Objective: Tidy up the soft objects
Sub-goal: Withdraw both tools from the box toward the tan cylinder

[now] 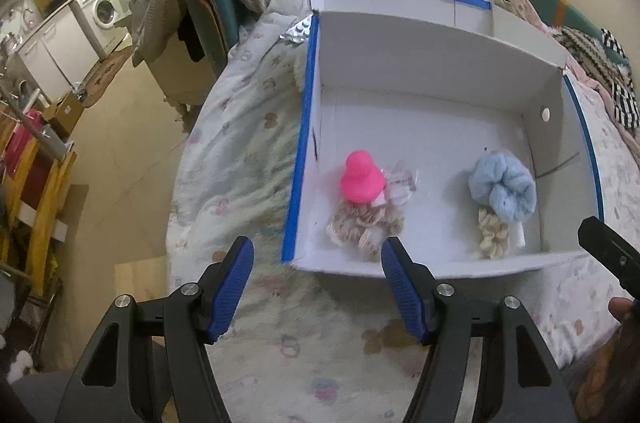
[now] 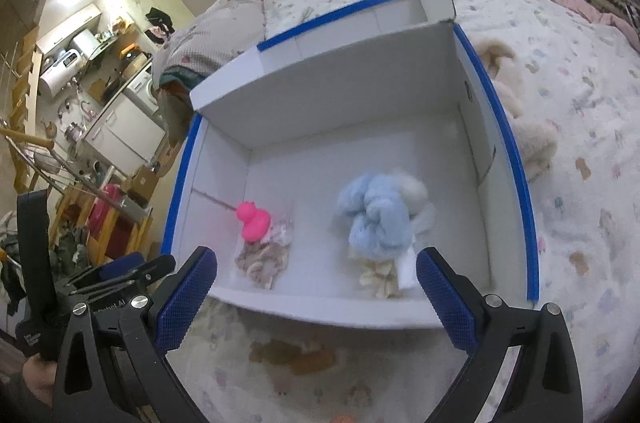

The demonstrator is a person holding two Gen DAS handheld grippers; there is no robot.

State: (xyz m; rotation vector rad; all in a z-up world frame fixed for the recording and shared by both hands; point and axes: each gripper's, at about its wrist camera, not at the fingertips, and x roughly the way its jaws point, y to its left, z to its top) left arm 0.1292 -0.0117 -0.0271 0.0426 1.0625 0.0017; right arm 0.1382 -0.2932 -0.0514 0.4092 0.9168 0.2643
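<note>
Both the left gripper (image 1: 318, 255) and right gripper (image 2: 316, 269) hover empty — jaws spread apart — before the white box (image 1: 440, 35) holding a pink duck (image 1: 361, 181) and blue scrunchie (image 1: 503, 187).

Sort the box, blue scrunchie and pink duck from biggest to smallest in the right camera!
1. Box, biggest by far.
2. Blue scrunchie.
3. Pink duck, smallest.
The duck and scrunchie sit about equally far from the camera, so that order looks safe.

On the bed (image 1: 248, 159) sits an open box (image 1: 440, 43); inside, a toy duck (image 1: 361, 180) lies left of a fluffy scrunchie (image 1: 505, 187), each beside smaller scrunchies
</note>
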